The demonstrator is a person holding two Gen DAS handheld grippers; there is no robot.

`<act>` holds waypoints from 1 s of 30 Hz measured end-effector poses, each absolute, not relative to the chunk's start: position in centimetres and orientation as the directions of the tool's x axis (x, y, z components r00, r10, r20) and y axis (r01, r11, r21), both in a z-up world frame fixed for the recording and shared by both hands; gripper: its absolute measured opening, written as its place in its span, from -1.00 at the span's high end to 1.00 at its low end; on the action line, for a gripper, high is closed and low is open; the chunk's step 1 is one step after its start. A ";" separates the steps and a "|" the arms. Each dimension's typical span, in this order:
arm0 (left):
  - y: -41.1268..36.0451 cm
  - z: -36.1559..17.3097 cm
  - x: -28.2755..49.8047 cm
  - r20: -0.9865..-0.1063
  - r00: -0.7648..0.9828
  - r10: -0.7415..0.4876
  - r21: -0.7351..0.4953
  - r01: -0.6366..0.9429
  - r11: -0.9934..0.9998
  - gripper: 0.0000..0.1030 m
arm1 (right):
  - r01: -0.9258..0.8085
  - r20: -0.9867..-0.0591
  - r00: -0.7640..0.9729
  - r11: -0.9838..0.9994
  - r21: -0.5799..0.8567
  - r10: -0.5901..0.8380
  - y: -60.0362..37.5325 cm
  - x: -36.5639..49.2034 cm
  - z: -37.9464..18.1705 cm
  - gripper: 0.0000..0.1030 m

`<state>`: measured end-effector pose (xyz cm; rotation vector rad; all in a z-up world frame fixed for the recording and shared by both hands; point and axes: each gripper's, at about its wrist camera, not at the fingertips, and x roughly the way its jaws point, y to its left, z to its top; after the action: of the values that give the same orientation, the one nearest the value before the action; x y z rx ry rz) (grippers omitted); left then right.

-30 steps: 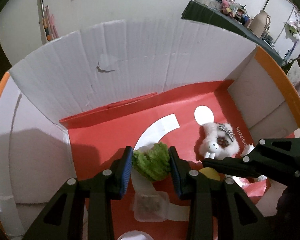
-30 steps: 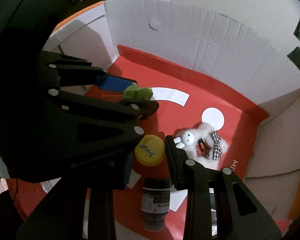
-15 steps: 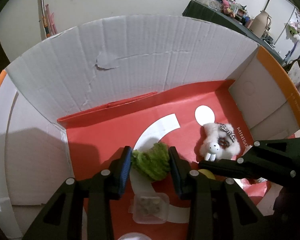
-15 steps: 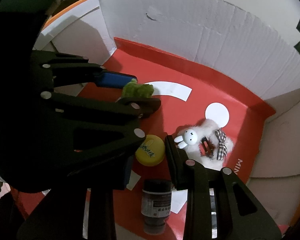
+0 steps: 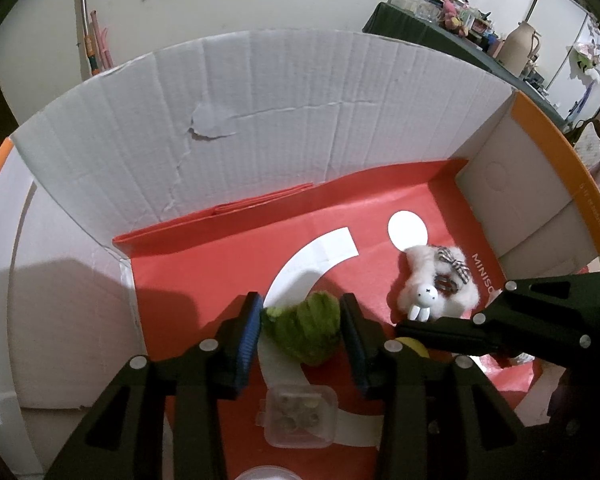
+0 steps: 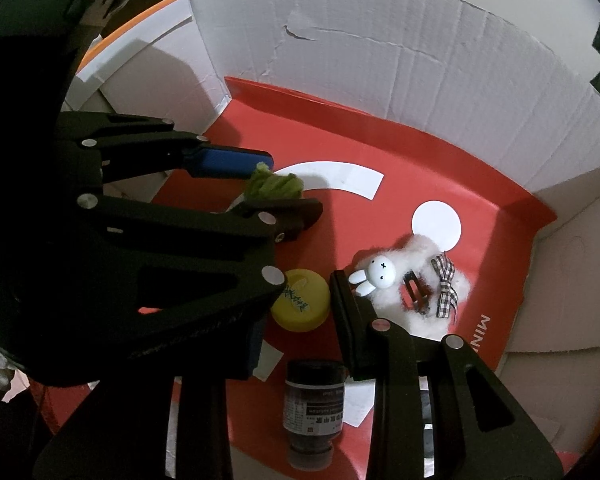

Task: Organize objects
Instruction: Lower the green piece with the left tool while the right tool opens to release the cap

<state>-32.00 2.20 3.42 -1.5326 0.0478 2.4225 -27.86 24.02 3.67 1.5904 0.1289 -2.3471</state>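
**Green plush pinched, yellow lid between my right fingers**

My left gripper (image 5: 300,326) pinches the green plush (image 5: 305,329) above the box's red floor (image 5: 204,264). My right gripper (image 6: 296,300) is spread around the yellow lid (image 6: 300,306), fingers not touching it. The white bunny plush (image 6: 408,292) lies just beside

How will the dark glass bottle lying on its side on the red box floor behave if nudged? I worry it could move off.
The dark glass bottle lies on its side, so it may well roll sideways. Glass looks rigid and probably slick against hard fingers. It seems fairly heavy for its size, and likely fragile if knocked against the yellow round lid.
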 end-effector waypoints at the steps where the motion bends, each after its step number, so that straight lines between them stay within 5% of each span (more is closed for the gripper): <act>1: 2.3 3.4 -32.0 -0.891 -0.402 0.212 -0.117 -0.247 -0.962 0.19 | 0.297 -0.919 -0.341 -0.950 0.093 -0.197 24.1 -27.9 3.7 0.43; 20: 2.1 3.7 -32.0 -0.890 -0.399 0.223 -0.130 -0.248 -0.960 0.02 | 0.306 -0.921 -0.346 -0.950 0.068 -0.178 22.7 -27.7 2.9 0.40; 24: 2.2 3.7 -31.9 -0.890 -0.398 0.222 -0.129 -0.248 -0.960 0.02 | 0.312 -0.923 -0.336 -0.947 0.077 -0.186 22.4 -27.6 2.7 -0.13; 30: 2.0 3.7 -31.9 -0.890 -0.398 0.223 -0.132 -0.245 -0.960 0.02 | 0.309 -0.916 -0.360 -0.949 0.060 -0.175 22.6 -27.5 3.0 -0.13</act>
<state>-31.91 1.95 3.70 -1.5323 0.0297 2.4151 -27.46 22.64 3.04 1.5718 0.1764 -2.3662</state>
